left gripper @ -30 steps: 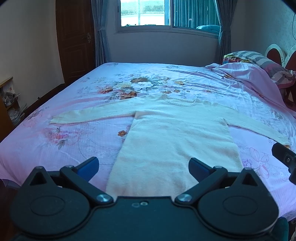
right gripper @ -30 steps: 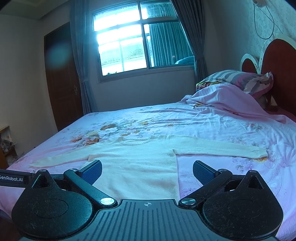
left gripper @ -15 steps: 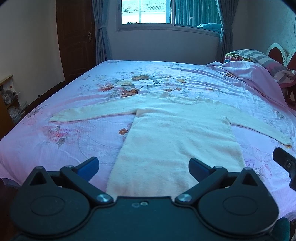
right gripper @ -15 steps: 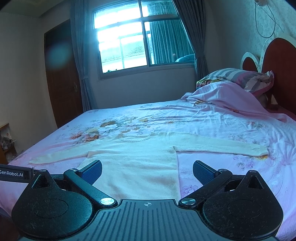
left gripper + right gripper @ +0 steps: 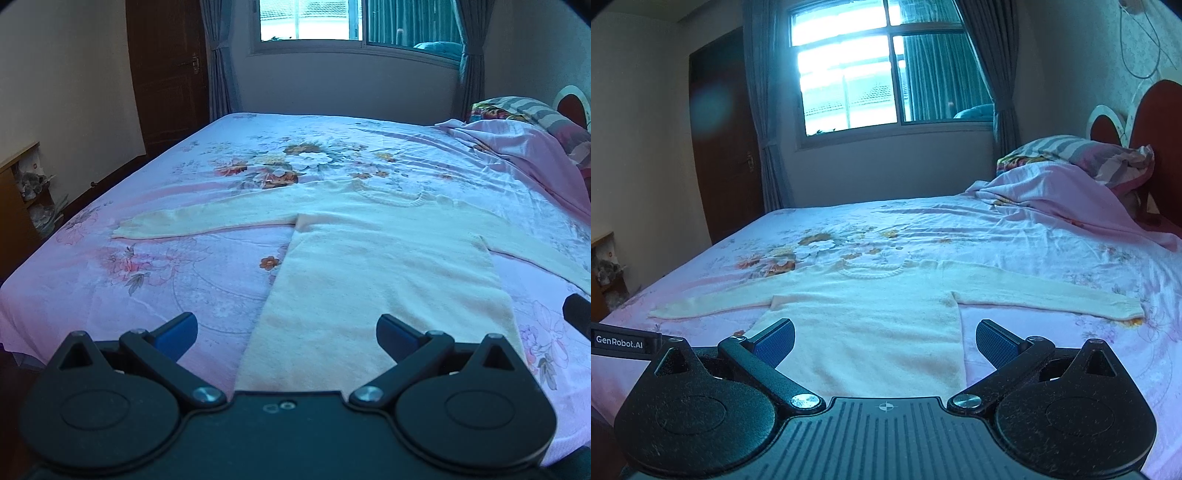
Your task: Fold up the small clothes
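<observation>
A small cream long-sleeved sweater lies flat on the floral pink bedsheet, collar far, both sleeves spread sideways, hem near me. It also shows in the right wrist view. My left gripper is open and empty, hovering over the hem's left part. My right gripper is open and empty, hovering over the hem's right part. The right gripper's edge shows at the far right of the left wrist view. The left gripper shows at the left of the right wrist view.
A rumpled pink quilt and striped pillow lie at the bed's right end by the red headboard. A window and dark door stand beyond. A wooden shelf is left of the bed.
Both grippers moved forward and slightly lower toward the sweater's hem; the sweater looks closer. Both stayed open. The sweater has not moved.
</observation>
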Demonstrator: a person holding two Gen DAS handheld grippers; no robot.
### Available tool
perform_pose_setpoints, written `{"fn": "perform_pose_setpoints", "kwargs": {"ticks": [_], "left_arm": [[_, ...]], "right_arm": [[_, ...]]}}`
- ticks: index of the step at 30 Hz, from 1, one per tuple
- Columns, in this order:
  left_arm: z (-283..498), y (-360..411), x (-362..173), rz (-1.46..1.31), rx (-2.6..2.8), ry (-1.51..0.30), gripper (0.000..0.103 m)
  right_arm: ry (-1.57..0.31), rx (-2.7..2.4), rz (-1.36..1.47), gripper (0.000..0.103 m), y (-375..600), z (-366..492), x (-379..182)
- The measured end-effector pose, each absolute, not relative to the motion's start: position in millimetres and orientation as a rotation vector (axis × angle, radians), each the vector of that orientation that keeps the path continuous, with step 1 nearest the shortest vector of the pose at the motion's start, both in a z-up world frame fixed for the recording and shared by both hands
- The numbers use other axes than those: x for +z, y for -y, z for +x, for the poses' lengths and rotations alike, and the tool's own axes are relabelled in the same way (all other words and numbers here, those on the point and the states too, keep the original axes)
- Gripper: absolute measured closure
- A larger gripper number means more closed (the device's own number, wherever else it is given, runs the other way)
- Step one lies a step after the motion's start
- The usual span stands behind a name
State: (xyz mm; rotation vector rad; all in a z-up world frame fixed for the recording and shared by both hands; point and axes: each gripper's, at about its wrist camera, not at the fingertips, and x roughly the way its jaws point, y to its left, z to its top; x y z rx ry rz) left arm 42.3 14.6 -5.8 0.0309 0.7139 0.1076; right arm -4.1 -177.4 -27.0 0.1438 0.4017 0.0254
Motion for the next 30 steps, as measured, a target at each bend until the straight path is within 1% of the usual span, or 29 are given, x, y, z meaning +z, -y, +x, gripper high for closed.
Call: {"fn": "perform_pose_setpoints", "kwargs": {"ticks": [19,30], "left_arm": [[115.5,-70.8,-16.4,0.002,0.222,-0.759,0.001],[177.5,-125.4,-42.2,-0.074,0.312,-0.835,0.002]], "right_arm": [[-0.422,0.090,0.086,0.000,132.0,99.4,-30.4],[-0.474,0.121,0.053,0.000,101.6,174.5,-49.6]]}}
